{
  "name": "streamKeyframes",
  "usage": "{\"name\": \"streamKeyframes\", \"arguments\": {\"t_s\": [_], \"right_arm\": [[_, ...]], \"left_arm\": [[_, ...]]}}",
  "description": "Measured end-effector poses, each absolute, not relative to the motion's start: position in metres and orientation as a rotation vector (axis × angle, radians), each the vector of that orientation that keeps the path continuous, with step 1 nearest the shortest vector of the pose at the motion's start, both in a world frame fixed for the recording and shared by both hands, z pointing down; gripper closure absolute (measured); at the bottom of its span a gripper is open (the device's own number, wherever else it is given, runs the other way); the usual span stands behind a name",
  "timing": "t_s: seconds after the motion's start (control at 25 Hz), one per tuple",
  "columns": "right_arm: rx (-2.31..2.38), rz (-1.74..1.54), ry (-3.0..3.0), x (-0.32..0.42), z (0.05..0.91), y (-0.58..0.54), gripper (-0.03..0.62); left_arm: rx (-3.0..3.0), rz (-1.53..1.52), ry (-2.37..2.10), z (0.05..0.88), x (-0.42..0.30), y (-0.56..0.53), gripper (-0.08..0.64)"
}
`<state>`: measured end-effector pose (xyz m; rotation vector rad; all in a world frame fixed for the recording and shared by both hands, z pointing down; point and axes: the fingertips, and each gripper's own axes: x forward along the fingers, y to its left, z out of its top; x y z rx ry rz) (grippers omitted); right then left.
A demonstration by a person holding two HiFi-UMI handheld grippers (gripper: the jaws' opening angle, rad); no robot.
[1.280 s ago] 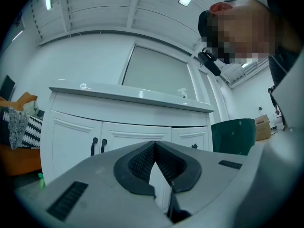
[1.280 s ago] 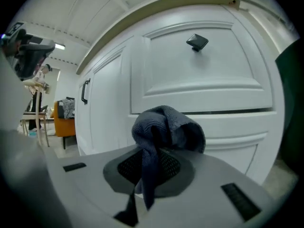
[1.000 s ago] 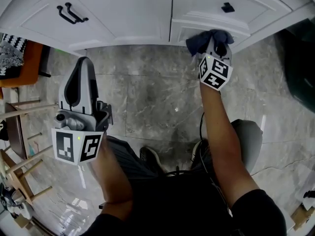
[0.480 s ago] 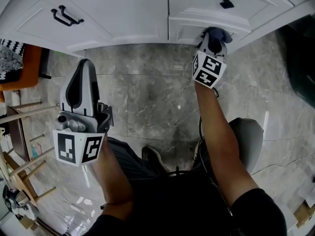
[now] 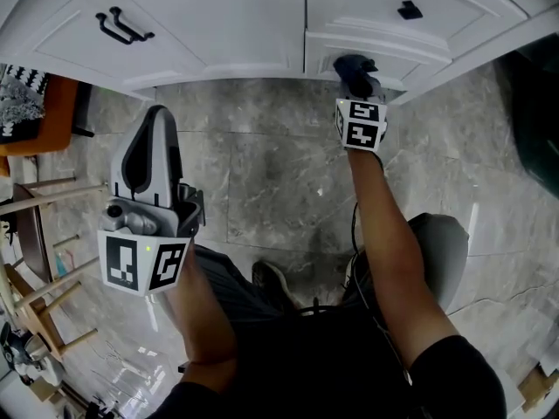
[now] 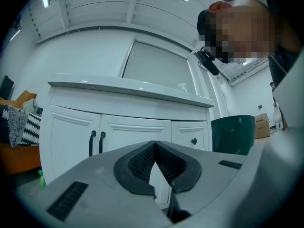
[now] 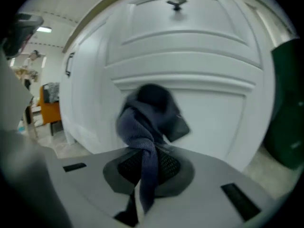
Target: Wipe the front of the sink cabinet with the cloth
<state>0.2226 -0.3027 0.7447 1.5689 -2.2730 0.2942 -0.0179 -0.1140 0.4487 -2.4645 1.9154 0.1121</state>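
Observation:
The white sink cabinet (image 5: 227, 16) fills the top of the head view, with two black bar handles (image 5: 122, 24) on the left doors and a small black knob (image 5: 408, 10) on the right door. My right gripper (image 5: 354, 68) is shut on a dark blue cloth (image 7: 147, 122), and the bunched cloth (image 5: 351, 66) presses against the lower moulding of the right door (image 7: 190, 75). My left gripper (image 5: 150, 151) hangs over the floor, away from the cabinet, shut with nothing in it; in its own view the cabinet (image 6: 118, 127) stands ahead.
Grey marble floor (image 5: 262, 173) lies below the cabinet. A dark green bin (image 5: 533, 103) stands to the right of the cabinet. An orange seat with a patterned cushion (image 5: 26, 103) and wooden stool legs (image 5: 44, 295) are at the left.
My right gripper has slid the cloth to the left along the lower edge of the right door, and the cloth is more bunched. The left gripper has barely moved.

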Motion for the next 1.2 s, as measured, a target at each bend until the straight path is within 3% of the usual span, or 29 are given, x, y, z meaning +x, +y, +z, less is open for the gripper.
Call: {"name": "streamKeyframes", "arguments": {"t_s": [0.12,0.28,0.48,0.68,0.88,1.04,1.2], "right_arm": [[1.913,0.396,-2.143,0.292,0.744,-0.309,0.565],[1.951,0.523,-2.156,0.298,0.744,-0.305,0.565],[1.661,0.552,-2.395,0.210,0.721,-0.273,0.565],[1.484,-0.014,-2.884,0.112,0.524,-0.257,0.565],[1.396,-0.237,-3.059,0.055,0.394,-0.281,0.565],[1.294,-0.337,-3.037,0.003,0.387,-0.278,0.565],[1.207,-0.262,-2.924,-0.034,0.465,-0.284,0.565]], "left_arm": [[-2.449,0.118,1.933,0.449,-0.023,-0.112,0.557],[-2.420,0.119,1.949,0.444,-0.032,-0.112,0.557],[-2.352,0.159,2.005,0.435,-0.056,-0.113,0.557],[-2.293,0.080,2.013,0.427,-0.076,-0.107,0.557],[-2.161,-0.005,2.091,0.417,-0.113,-0.091,0.557],[-2.116,-0.019,2.178,0.433,-0.140,-0.085,0.557],[-2.094,-0.054,2.270,0.474,-0.157,-0.082,0.557]]}}
